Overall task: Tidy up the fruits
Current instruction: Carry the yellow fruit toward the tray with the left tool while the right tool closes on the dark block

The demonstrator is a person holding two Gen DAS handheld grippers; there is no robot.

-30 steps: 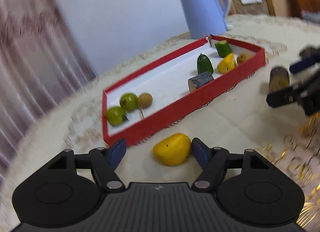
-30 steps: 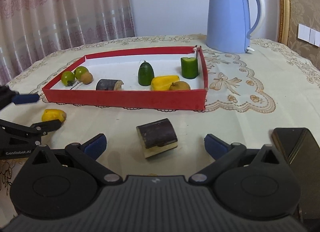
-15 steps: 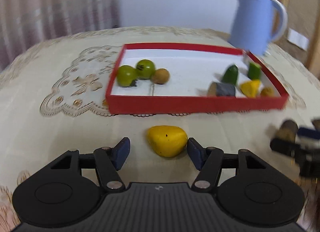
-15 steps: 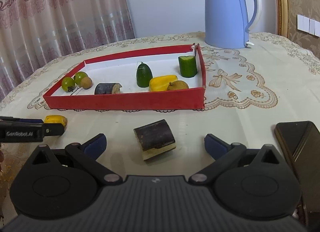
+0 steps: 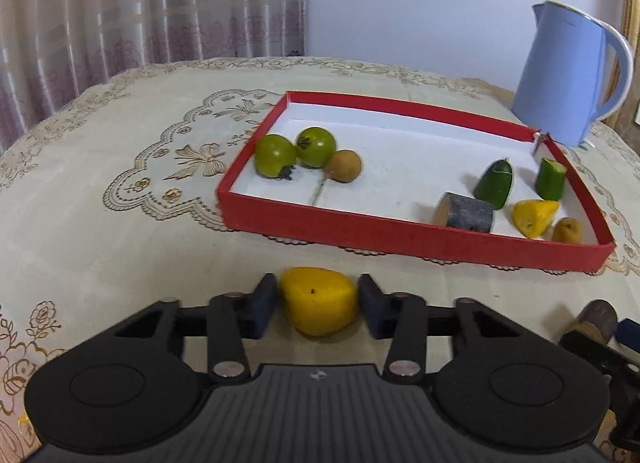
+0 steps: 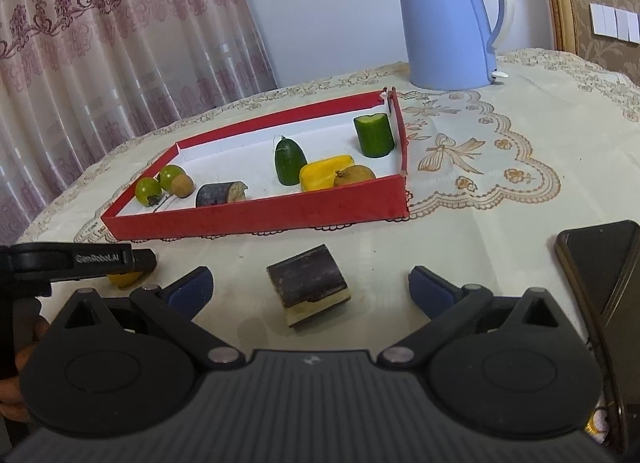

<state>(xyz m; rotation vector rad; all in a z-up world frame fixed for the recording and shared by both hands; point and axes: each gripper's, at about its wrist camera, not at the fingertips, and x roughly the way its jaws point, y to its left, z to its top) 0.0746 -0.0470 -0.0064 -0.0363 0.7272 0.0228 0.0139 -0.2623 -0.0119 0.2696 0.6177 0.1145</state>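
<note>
A red tray [image 5: 400, 237] [image 6: 256, 219] holds two green tomatoes [image 5: 294, 151], a brown round fruit [image 5: 344, 166], a dark sugarcane piece [image 5: 466, 213], cucumber pieces [image 5: 496, 184], a yellow piece [image 5: 534, 217] and a small brown fruit [image 5: 567, 230]. My left gripper [image 5: 318, 301] is shut on a yellow fruit piece [image 5: 318, 301] on the tablecloth before the tray. My right gripper [image 6: 310, 287] is open around a dark sugarcane piece [image 6: 310, 287] on the cloth, pads apart from it.
A blue kettle [image 5: 568, 75] [image 6: 450, 19] stands behind the tray's far right corner. A black phone [image 6: 600, 271] lies on the cloth right of my right gripper. Curtains hang behind the table. The left gripper [image 6: 76, 263] shows at the right wrist view's left edge.
My left gripper's pads have closed in onto the yellow fruit piece while the view swung to face the tray. My right gripper has stayed open around the sugarcane piece.
</note>
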